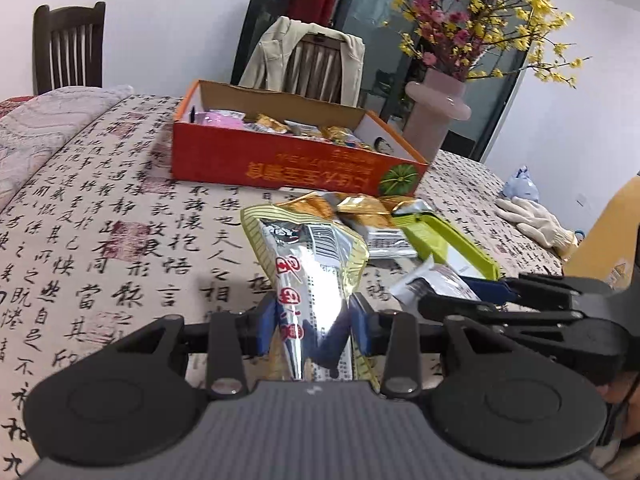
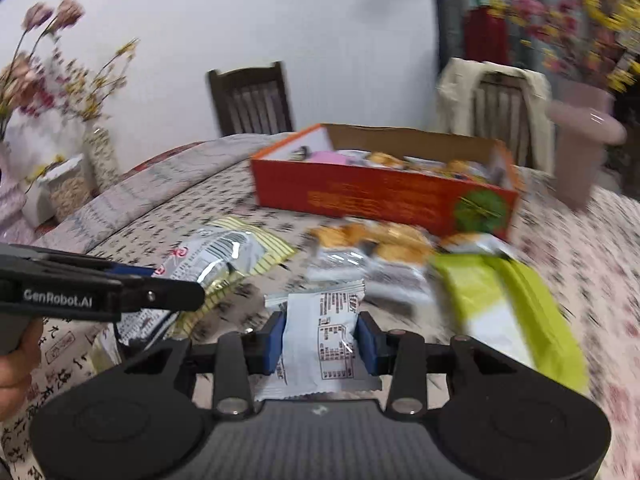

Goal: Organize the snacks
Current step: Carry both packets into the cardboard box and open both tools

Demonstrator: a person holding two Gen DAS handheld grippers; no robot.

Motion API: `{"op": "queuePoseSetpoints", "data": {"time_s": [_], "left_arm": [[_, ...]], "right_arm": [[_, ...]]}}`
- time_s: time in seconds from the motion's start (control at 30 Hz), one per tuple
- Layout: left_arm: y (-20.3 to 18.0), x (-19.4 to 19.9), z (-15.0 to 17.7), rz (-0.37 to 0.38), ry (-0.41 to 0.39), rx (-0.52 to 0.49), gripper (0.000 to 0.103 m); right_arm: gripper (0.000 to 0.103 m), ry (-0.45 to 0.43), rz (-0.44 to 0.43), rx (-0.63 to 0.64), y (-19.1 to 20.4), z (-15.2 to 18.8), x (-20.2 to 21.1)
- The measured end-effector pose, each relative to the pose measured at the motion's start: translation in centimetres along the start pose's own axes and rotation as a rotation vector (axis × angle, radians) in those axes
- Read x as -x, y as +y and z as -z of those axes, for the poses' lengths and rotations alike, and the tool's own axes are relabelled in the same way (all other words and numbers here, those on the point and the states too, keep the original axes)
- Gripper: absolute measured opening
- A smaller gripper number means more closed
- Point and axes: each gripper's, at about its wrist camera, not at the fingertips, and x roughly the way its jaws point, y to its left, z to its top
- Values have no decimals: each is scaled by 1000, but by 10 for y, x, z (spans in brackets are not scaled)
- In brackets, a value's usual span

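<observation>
1. The silver and yellow snack bag [image 1: 308, 264] runs lengthwise away from the left wrist camera, its narrow crumpled end pinched low between the blue pads and its wide end fanned out toward the orange box [image 1: 280, 160].
2. The left gripper [image 1: 316, 322] is clamped tight on that bag, which rises off the cloth at a tilt.
3. The white snack packet [image 2: 324, 340] stands with its long axis pointing away from the right wrist camera, printed panel facing up, crimped edges at its near and far ends.
4. The right gripper [image 2: 322, 342] has its blue pads pressed against the packet's two sides, clamped on it.
5. The bag is shiny foil with a barcode, red characters and a yellow striped border; the packet is matte white with dark print.
6. Between the grippers and the box lie golden-wrapped snacks [image 1: 360, 208] and a lime-green pouch [image 2: 516, 312], loose on the tablecloth [image 1: 100, 240].
7. The cloth is beige with black calligraphy and red seals. The open box, farther back, holds more wrapped snacks.
8. Behind stand a pink vase [image 1: 436, 112] of red and yellow blossoms, a dark wooden chair [image 1: 68, 46], a jacket-draped chair [image 1: 308, 60] and a white wall.
</observation>
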Motion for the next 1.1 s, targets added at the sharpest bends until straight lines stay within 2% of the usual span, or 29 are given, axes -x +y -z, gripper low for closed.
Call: {"op": "queuePoseSetpoints", "data": {"time_s": [0.17,0.37,0.53,0.67,0.77,0.9,1.0,1.1], "left_arm": [[-8,1,-4,-30,-12,-10,39],[2,1,-23,-53,-32,17,39],[24,-12,-69,-64,-88,52,39],[48,-32,-125,-98,-163,46,39],[62,-61,-165,-84,-177,22,39],[72,-121,-206,-103,-145,-6,39],[82,-165,-218,-123,-89,-6,39],[88,-197,-216,-178,-45,-20,40]], "right_arm": [[38,-46,-3,-26,-16,9,17],[38,-73,-30,-36,-23,1,12],[38,-125,-19,-25,-37,-33,4],[38,-180,-8,-18,-52,-79,-13],[38,-194,-43,-37,-60,-116,-43],[38,-137,-101,-127,-72,-156,-109],[38,-78,-127,-236,-83,-174,-160],[38,-24,-99,-245,-79,-179,-200]]}}
